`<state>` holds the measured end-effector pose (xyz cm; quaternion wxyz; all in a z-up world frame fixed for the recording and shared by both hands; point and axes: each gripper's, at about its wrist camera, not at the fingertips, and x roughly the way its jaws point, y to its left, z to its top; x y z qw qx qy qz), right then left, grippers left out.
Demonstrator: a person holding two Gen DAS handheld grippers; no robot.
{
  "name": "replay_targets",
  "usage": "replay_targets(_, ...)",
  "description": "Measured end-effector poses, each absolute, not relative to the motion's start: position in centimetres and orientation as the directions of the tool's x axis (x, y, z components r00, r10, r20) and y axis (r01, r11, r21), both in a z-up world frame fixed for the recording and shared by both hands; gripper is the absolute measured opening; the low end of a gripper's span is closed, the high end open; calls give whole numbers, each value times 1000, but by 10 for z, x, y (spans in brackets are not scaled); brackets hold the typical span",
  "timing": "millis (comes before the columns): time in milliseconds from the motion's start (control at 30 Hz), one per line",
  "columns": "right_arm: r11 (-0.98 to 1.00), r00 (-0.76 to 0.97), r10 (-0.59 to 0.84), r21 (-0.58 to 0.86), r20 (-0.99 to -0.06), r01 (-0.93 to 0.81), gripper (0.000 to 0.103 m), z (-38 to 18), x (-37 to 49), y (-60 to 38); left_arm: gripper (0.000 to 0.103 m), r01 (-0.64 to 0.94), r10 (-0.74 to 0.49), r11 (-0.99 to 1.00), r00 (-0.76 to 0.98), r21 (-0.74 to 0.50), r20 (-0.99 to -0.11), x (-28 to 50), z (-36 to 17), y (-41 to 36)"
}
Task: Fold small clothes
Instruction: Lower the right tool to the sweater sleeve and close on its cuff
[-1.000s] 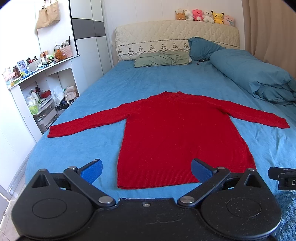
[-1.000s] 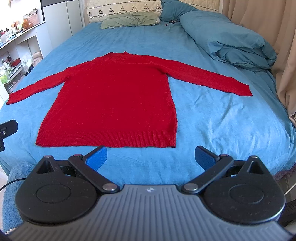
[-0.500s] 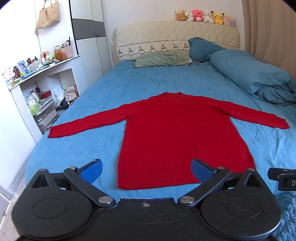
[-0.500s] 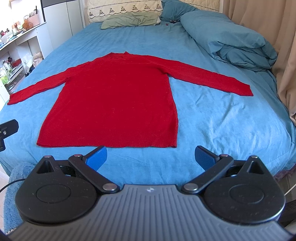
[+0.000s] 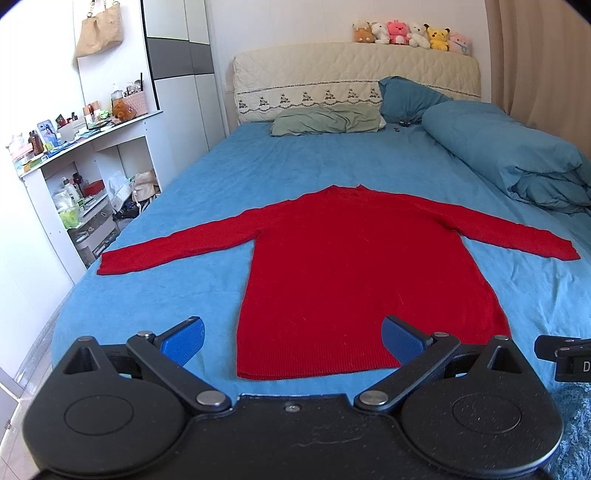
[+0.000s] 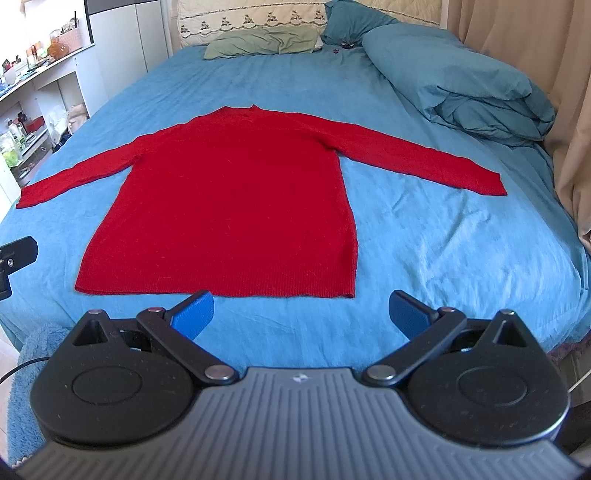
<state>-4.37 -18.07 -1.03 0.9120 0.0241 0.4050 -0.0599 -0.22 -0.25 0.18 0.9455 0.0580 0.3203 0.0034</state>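
A red sweater (image 5: pixel 362 280) lies flat and face-up on the blue bedsheet (image 5: pixel 229 177), its hem toward the foot edge of the bed and its collar toward the headboard (image 5: pixel 354 77), both sleeves stretched straight out toward the left and right edges. The left gripper (image 5: pixel 293 338) hangs over the foot edge just short of the hem, its blue fingers (image 5: pixel 184 339) spread wide and holding nothing; seen from its own camera, the right-hand finger overlaps the hem only in line of sight, and contact cannot be confirmed. The right gripper (image 6: pixel 301 312) hovers beside it, also near the foot edge, fingers (image 6: pixel 194 312) wide apart and empty, with the hem just beyond their tips. Compared with the frames from a second and half a second ago, almost nothing differs: the sweater keeps the same spread-out shape and place, both grippers keep the same wide opening, and the only visible change is a very slight drift in the two viewpoints. A rolled blue duvet (image 6: pixel 458 85) rests along the right edge of the bed, a green pillow (image 5: pixel 327 122) lies against the headboard, plush toys (image 5: pixel 408 33) line its top, and cluttered white shelves (image 5: pixel 74 173) stand beyond the left edge.
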Motion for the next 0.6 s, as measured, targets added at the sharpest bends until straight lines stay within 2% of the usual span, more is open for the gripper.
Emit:
replay_targets(333, 988, 686, -108, -1, -719, 155, 103, 6, -33, -193, 103, 38, 35, 993, 802, 108, -596, 6, 15, -6)
replay_targets(600, 965, 736, -166, 44, -657, 257, 103, 38, 24, -274, 103, 69, -11, 994, 843, 89, -537, 81, 43, -29)
